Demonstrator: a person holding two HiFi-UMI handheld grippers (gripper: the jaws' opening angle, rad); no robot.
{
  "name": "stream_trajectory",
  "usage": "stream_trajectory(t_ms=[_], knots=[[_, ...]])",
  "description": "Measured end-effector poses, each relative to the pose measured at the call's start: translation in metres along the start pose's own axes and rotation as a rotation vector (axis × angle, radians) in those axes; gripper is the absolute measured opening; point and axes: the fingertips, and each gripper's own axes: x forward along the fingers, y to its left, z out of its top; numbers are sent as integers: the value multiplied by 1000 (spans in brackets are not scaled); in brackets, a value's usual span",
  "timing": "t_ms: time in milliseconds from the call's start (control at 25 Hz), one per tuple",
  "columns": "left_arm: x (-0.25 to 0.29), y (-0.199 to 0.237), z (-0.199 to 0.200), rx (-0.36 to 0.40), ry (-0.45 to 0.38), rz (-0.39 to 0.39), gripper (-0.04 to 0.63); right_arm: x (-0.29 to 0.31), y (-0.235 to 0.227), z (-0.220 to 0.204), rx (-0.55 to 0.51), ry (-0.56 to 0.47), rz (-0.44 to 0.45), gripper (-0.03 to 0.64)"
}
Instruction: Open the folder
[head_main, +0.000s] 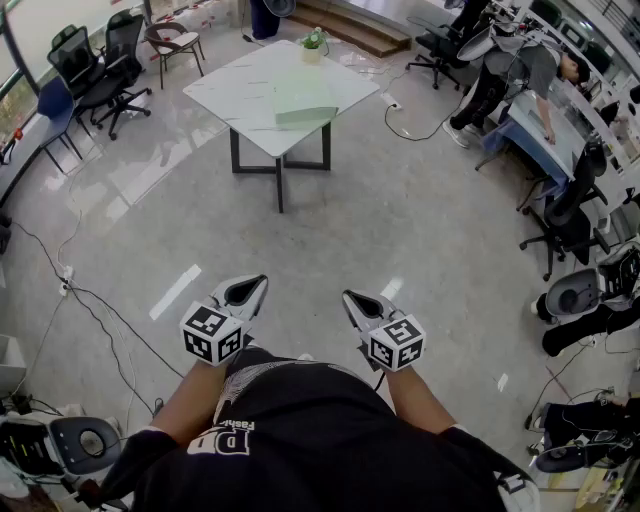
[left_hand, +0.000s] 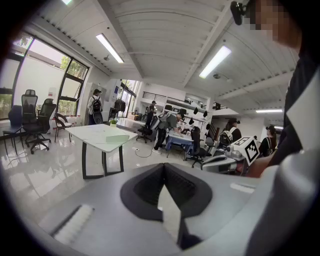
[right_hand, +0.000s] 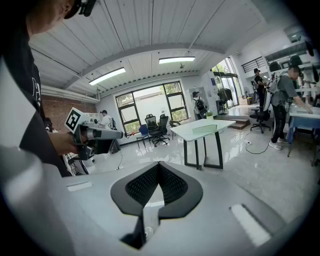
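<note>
One pale green folder (head_main: 303, 103) lies flat and apparently closed by the near right edge of the single white table (head_main: 225, 90), with one potted plant (head_main: 313, 42) at its far corner. Nothing of the task looks begun. The person stands well apart from the table, and the two grippers, left (head_main: 248, 291) and right (head_main: 358, 303), hang near the body, jaws drawn together on nothing. Approaching, gripping the cover and lifting it all remain.

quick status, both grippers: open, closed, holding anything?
left gripper: closed, holding nothing.
right gripper: closed, holding nothing.
</note>
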Motion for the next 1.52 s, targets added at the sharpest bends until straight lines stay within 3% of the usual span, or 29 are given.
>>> stream_trajectory(t_ms=[1240,1520], knots=[[8,-4,15,6,-10,25,51,2,-9,19,-37,-21,12,-2],[6,11,2,-27,10,41,51,21,-7,16,-34,2,35,-2]])
